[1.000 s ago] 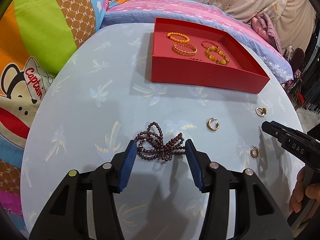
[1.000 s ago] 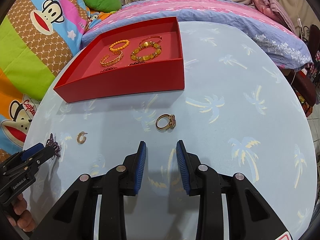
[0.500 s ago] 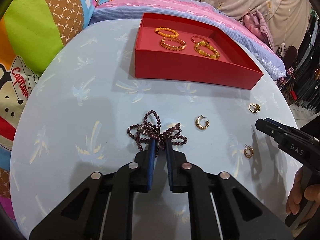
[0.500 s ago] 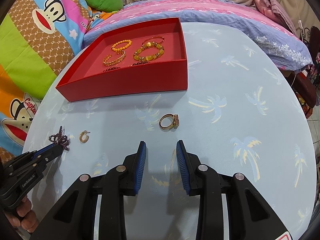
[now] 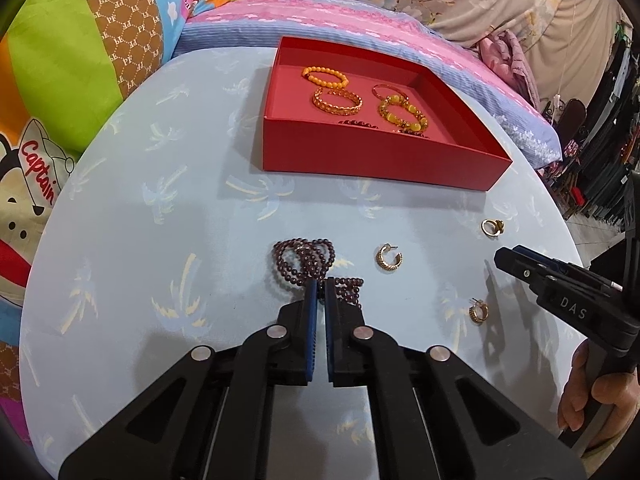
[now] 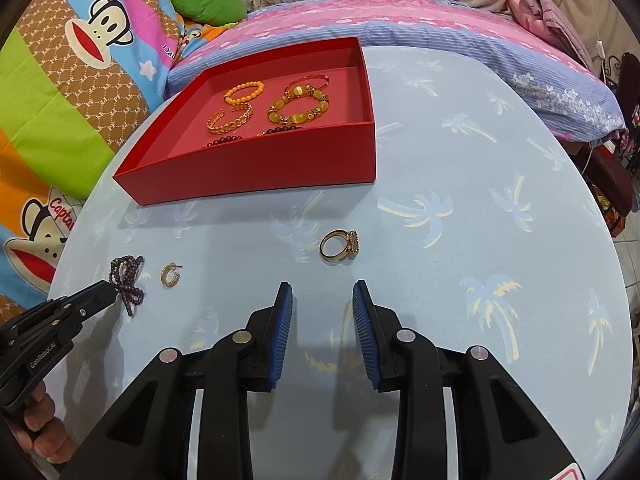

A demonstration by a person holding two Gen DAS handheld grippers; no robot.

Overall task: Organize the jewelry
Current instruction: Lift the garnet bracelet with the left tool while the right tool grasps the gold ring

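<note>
My left gripper [image 5: 320,286] is shut on a dark purple bead bracelet [image 5: 306,262], which hangs in loops just over the blue tablecloth; it also shows in the right wrist view [image 6: 127,278]. My right gripper [image 6: 322,296] is open and empty, just short of a gold ring [image 6: 340,245]. A red tray [image 5: 376,152] at the back holds several orange and gold bracelets [image 5: 336,100]. One gold hoop earring [image 5: 389,258] lies right of the beads, a second earring [image 5: 478,312] near the right gripper's tip [image 5: 508,258]. The ring also shows in the left wrist view [image 5: 492,227].
The round table [image 6: 480,240] has a blue palm-print cloth. Colourful cushions [image 5: 60,80] lie along its left edge and a striped pink and blue bed [image 6: 440,32] runs behind it. The right edge of the table drops off to the floor.
My left gripper closed from wide open onto the bead bracelet and lifted it slightly, bunching the loops. The right gripper stayed open and nearly still.
</note>
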